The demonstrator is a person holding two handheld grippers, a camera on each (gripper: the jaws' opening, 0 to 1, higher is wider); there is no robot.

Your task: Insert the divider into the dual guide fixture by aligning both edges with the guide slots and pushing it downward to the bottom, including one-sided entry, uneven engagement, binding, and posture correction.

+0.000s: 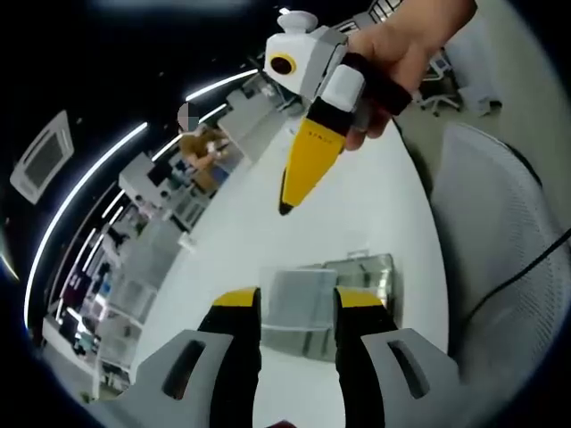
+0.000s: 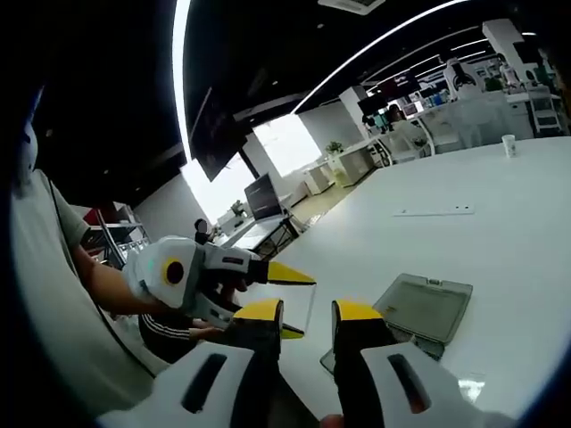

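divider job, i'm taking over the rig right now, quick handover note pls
Left gripper: shut on the divider, a clear panel held above the table.
Right gripper: open and empty, raised in the air beside the left one.
Fixture: clear, sitting on the table just beyond the divider, nothing in it as far as can be seen.
Done: divider picked up.
Left: bring it over the fixture, line both edges up with the slots, push it down to the bottom, and level it if one side binds.
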